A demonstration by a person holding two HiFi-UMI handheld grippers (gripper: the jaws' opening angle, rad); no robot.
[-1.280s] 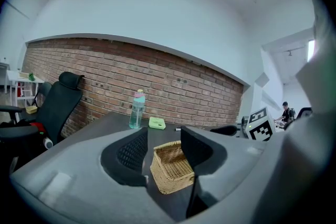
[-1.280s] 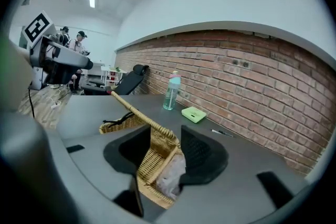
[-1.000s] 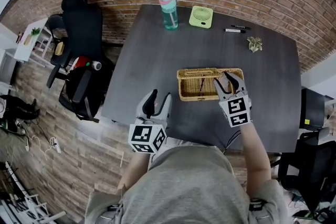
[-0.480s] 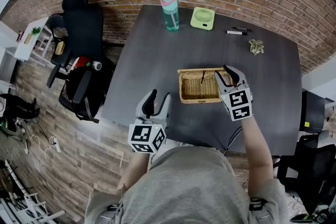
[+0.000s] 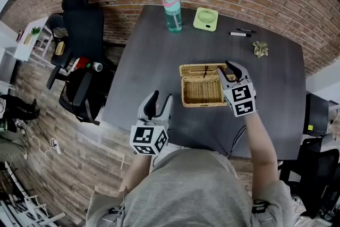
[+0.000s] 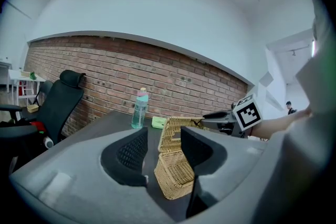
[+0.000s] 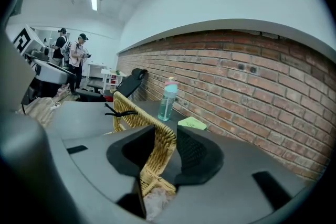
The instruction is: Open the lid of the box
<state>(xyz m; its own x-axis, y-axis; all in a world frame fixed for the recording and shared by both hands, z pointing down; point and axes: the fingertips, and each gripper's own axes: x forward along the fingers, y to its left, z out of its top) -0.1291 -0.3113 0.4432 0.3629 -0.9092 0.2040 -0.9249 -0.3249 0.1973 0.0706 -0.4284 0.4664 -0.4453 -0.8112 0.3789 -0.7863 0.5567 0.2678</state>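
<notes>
My right gripper (image 5: 227, 72) jaws have just been closing and now pinch the right end of the lid (image 5: 199, 70), lifted up off the wicker box (image 5: 202, 92) on the table (image 5: 159, 50). My left gripper (image 5: 162, 98) hovers near me, jaws apart, empty.

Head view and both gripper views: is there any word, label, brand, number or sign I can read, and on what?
No readable text anywhere.
Left marker cube and right marker cube: black-and-white square patterns only, no letters or digits.
Bottle, fan, wicker box and its lid: no print visible.
Pens: too small to tell.
</notes>
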